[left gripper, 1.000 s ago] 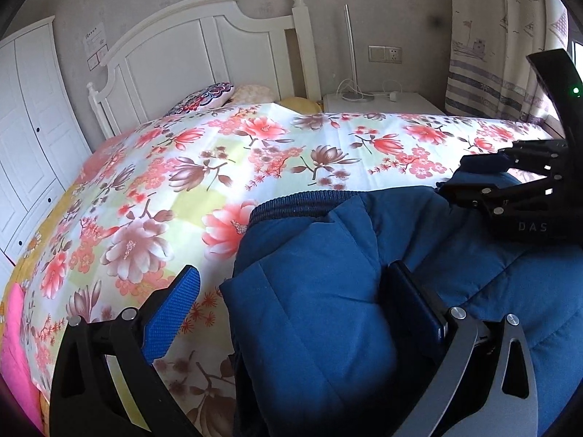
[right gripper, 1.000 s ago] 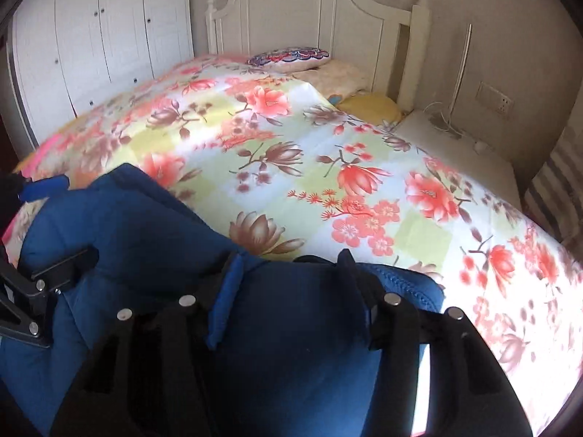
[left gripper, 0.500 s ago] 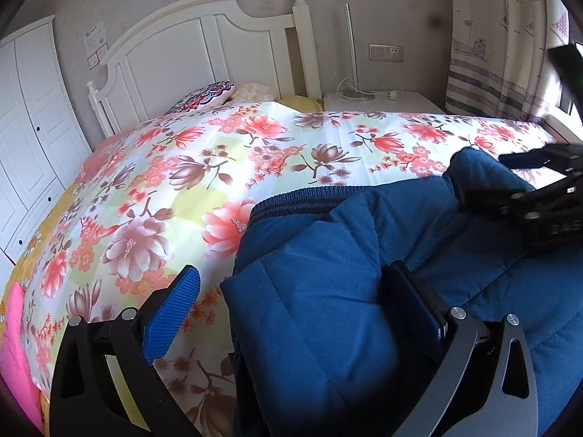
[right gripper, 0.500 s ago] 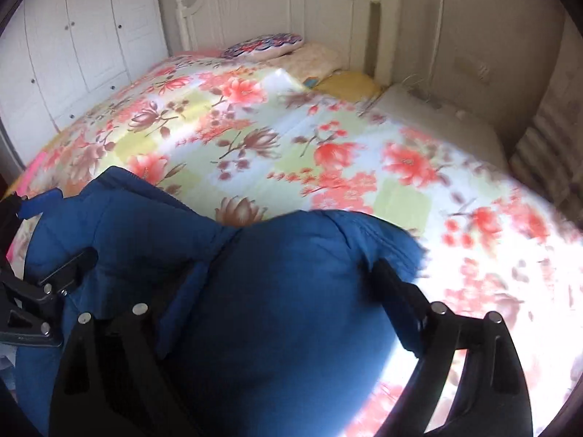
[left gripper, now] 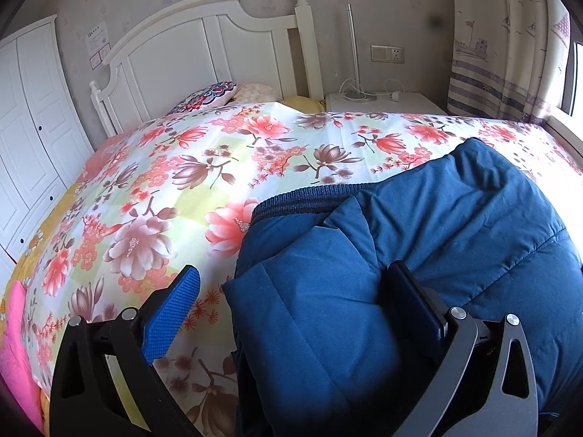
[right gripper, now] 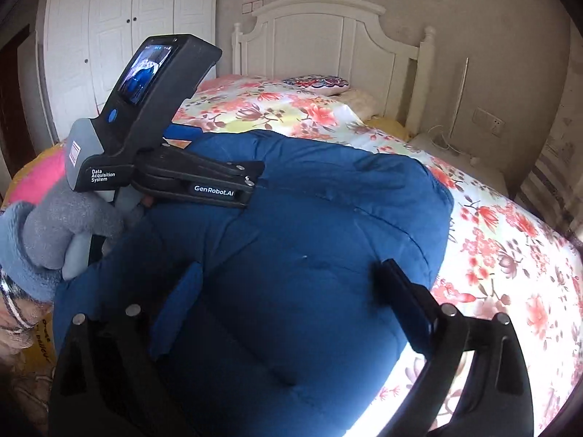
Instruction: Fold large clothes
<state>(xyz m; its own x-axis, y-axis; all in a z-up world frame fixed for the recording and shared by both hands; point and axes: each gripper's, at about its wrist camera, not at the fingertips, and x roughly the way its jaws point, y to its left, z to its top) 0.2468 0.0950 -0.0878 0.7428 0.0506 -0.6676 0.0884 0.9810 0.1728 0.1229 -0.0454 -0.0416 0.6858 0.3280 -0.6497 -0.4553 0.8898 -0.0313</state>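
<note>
A dark blue padded jacket [left gripper: 400, 247] lies bunched on the floral bedspread [left gripper: 182, 182], ribbed hem toward the headboard. My left gripper [left gripper: 291, 302] stands open over the jacket's left corner. Its right finger [left gripper: 415, 302] rests in a crease and its blue left pad [left gripper: 171, 309] hangs clear above the bedspread. In the right wrist view the jacket [right gripper: 309, 255] fills the middle, and my right gripper [right gripper: 291, 298] is above it with jaws opening wide and pads not pressing the cloth. The left gripper [right gripper: 227, 156] shows there at the jacket's far left, held by a hand in a grey fuzzy sleeve [right gripper: 54, 225].
A white headboard [left gripper: 204, 47] and pillows [left gripper: 207, 94] are at the far end of the bed. Beside it stands a nightstand [left gripper: 382, 103] with a lamp and cables. White wardrobe doors [right gripper: 120, 18] line the left. A curtain [left gripper: 510, 54] hangs at right. Pink cloth [left gripper: 14, 346] lies at the bed's left edge.
The right gripper has opened, let the jacket fold go and drawn back out of the left wrist view. The blue fabric has settled on the right. The left gripper has stayed put.
</note>
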